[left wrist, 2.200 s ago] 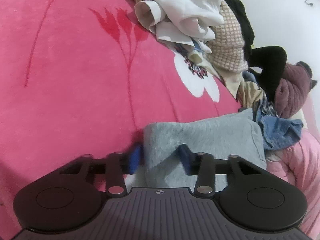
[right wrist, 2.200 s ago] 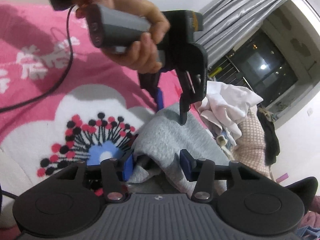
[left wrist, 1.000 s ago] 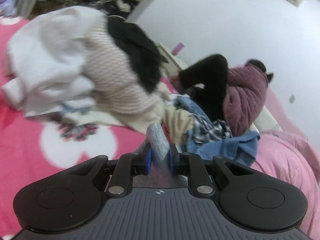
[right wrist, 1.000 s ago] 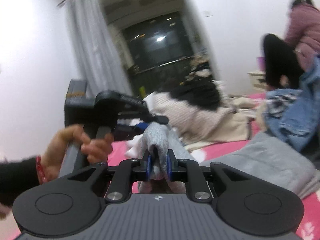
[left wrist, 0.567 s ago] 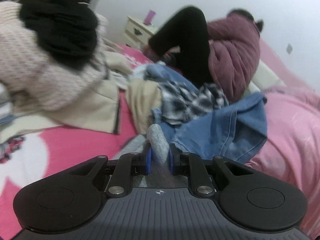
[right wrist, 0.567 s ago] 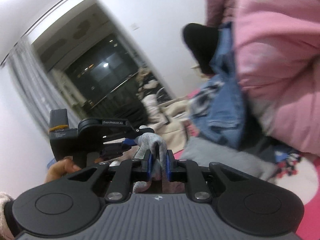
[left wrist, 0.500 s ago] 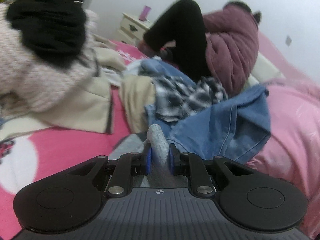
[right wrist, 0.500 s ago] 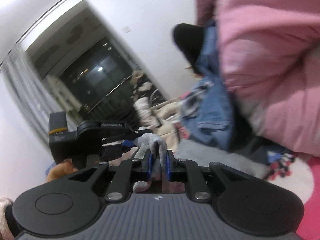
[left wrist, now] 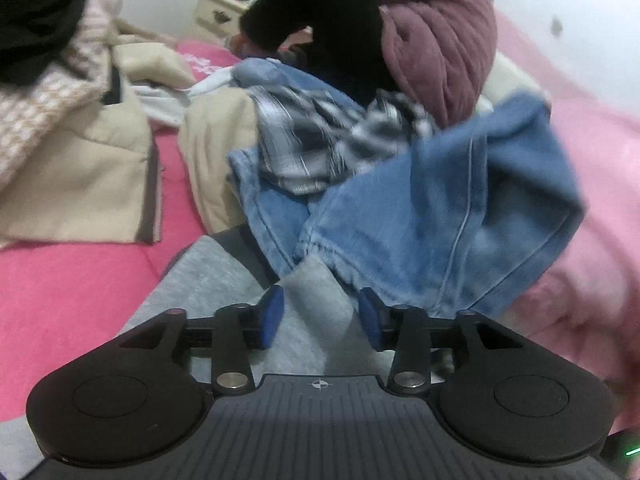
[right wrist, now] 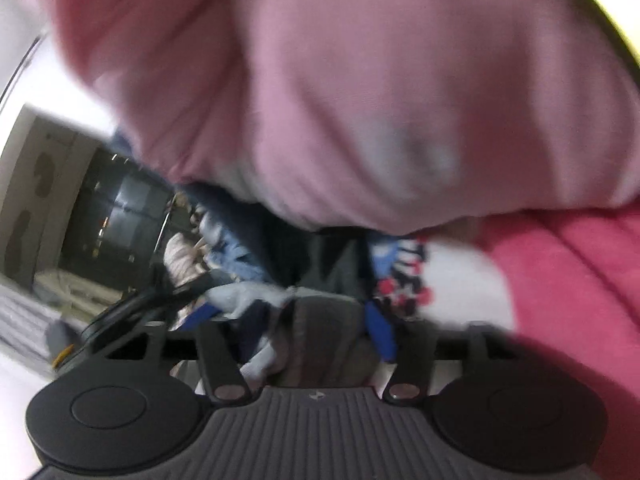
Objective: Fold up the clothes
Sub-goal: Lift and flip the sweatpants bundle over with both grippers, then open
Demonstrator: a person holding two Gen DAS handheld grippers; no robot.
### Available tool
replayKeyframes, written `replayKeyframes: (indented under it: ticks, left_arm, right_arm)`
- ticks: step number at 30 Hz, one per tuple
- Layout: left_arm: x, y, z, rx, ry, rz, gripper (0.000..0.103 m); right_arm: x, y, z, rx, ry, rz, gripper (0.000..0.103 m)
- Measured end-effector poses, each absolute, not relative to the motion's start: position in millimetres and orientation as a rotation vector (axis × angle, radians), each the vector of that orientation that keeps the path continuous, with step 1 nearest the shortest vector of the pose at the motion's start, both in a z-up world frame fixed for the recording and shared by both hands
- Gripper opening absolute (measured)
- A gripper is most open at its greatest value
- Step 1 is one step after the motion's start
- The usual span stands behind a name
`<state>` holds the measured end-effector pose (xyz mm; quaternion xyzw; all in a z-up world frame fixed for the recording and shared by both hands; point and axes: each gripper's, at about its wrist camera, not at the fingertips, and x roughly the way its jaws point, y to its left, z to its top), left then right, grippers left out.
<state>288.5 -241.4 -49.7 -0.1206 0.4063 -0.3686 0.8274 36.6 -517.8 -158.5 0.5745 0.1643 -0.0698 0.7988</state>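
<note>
Jaws of left gripper (left wrist: 318, 318) and right gripper (right wrist: 316, 332) both opening, grey garment (left wrist: 224, 280) lying loose between them, gripped by neither

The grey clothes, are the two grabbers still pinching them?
No. Both are letting go: the left gripper and right gripper are opening, with the grey garment lying loose between their pads.

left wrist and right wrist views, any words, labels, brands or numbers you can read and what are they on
No readable text in either view.
Left gripper body: only a small crosshair mark, no letters.
Right gripper body: a small mark, too blurred to read.
Pink blanket: a pale pattern far back, too blurred to tell if it is writing.
Jeans and grey garment: no label shows.
</note>
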Motion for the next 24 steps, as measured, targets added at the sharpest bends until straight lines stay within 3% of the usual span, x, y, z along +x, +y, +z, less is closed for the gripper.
replayKeyframes:
  ticks: [2, 7, 14, 19, 24]
  left_arm:
    - [285.0, -207.3, -35.5, -0.338, 0.823, -0.768, 0.058]
    - [268.5, -107.9, -24.8, -0.447, 0.757, -0.639, 0.066]
    - [238.9, -28.6, -72.4, -0.555, 0.948, -0.515, 0.066]
    - [228.8, -36.5, -93.9, -0.657, 1.018, -0.606, 0.066]
    - [234.8, -63.4, -104.5, -0.642, 1.05, -0.67, 0.066]
  right_arm:
    - [33.2, -522.4, -162.6, 1.278, 0.345, -0.163, 0.063]
    - [17.8, -526.3, -161.6, 1.383, 0.267, -0.189, 0.072]
    - [7.5, -485.6, -160.2, 1.47, 0.395, -0.086, 0.086]
    - [9.1, -440.6, -162.9, 1.457, 0.478, -0.021, 0.09]
    - [22.0, -415.1, -151.7, 1.363, 0.502, 0.027, 0.103]
